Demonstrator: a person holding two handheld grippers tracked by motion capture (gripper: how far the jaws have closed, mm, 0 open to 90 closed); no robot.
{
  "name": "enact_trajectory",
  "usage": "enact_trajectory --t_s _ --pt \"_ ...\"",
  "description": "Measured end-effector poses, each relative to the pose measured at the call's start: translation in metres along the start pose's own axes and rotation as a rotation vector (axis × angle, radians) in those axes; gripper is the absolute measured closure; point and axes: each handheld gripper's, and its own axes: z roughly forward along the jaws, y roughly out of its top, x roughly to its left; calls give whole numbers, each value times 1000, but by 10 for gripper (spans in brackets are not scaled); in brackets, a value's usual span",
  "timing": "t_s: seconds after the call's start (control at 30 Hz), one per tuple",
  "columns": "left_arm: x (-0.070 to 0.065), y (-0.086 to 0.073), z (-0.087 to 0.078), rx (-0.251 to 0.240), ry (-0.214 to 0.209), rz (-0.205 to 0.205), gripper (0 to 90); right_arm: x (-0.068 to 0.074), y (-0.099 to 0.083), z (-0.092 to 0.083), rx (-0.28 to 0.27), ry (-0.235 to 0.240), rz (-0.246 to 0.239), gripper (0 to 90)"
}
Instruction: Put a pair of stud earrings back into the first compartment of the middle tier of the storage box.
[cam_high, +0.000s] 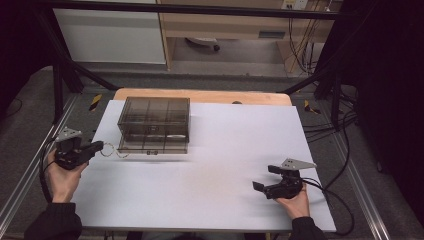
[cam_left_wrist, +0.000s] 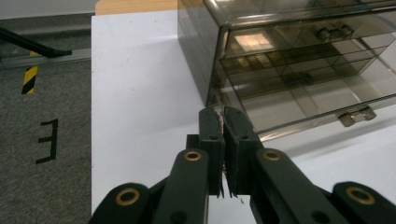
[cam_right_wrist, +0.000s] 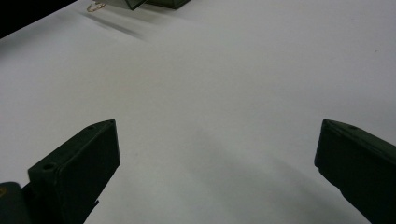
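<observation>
On the white table, thin gold chain pinched in left hand-held gripper.

Dim room, bright white table sheet, soft overhead light

The table sheet glows palely against dark surroundings; the smoked drawer box casts a faint shadow toward the near edge. The high view is slightly soft; the right gripper view's jaws blur darkly.

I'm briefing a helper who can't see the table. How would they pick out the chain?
On the white table sheet find the smoky clear drawer box. At its front left corner hangs a thin gold chain, pinched in the left gripper, the only slender, glinting item.
</observation>
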Motion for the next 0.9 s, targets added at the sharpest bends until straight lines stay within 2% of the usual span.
enact_trajectory --t_s 0.1,0.27,0.5,0.67,0.9 --pt "-4 4 -2 -12 -7 -1 856 0 0 0 3 0 0 7" --pt "-12 10 -5 -17 -16 21 855 0 0 0 3 0 -1 7" --pt "-20 15 -2 -19 -23 25 855 0 0 0 3 -1 -2 7" --pt "-32 23 10 -7 -38 46 855 0 0 0 5 -2 -2 7" --pt "-39 27 25 11 -42 54 856 0 0 1 9 -1 -3 7"
